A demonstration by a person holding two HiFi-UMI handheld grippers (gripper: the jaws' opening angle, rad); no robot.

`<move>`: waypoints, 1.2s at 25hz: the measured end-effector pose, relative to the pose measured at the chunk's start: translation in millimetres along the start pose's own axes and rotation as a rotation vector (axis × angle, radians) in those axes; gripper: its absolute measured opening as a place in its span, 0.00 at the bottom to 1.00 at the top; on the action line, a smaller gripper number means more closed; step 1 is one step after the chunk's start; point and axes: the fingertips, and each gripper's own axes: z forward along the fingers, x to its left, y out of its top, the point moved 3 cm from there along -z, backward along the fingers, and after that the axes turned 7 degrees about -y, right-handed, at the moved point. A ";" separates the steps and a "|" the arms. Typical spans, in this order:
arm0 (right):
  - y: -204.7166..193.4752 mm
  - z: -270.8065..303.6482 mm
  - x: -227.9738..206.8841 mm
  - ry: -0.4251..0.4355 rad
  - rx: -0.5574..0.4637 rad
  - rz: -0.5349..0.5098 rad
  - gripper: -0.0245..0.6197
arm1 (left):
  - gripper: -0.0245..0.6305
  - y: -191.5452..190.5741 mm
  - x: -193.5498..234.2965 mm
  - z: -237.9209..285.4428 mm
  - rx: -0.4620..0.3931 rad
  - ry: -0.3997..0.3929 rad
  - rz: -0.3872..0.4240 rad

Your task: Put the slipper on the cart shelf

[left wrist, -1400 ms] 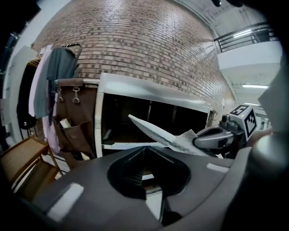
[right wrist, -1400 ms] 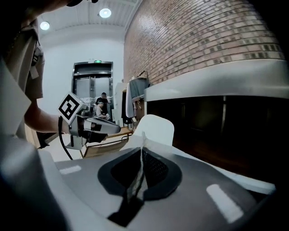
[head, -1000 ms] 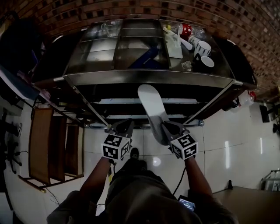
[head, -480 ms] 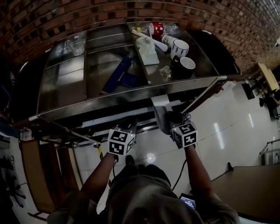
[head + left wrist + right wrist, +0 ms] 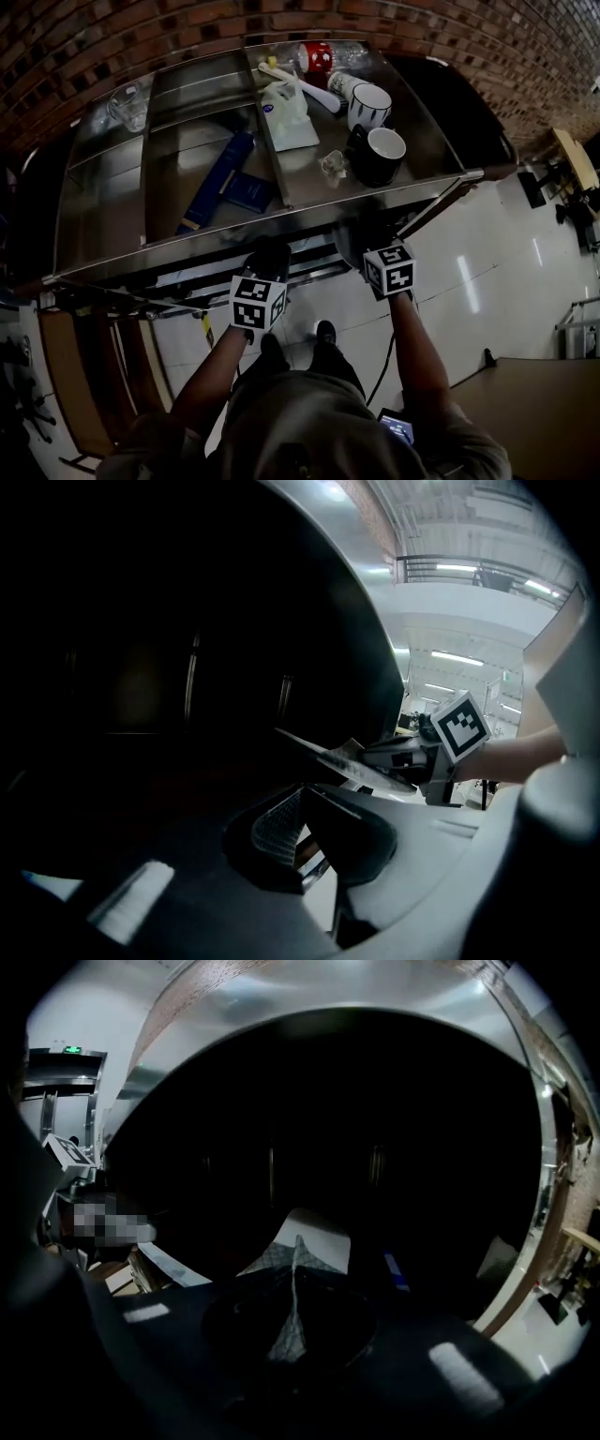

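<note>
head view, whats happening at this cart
A person stands at a metal cart with both grippers reaching under its top. The right gripper is shut on a pale slipper, held inside the dark shelf space. The left gripper is empty beside it, jaws together.

The head view looks steeply down from above the person onto the cart top and the near floor, from well off. The left gripper view rides the left tongs, low and close under the cart's top, facing the dark far side, with the right tongs at its right. The right gripper view looks along its own tongs into the same dark space. Both gripper views share the slipper; the head and left views share the right marker cube.
</note>
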 end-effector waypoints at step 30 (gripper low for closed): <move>13.3 -26.9 -8.4 0.117 -0.153 0.118 0.06 | 0.05 19.2 -34.3 15.2 -0.031 0.090 -0.024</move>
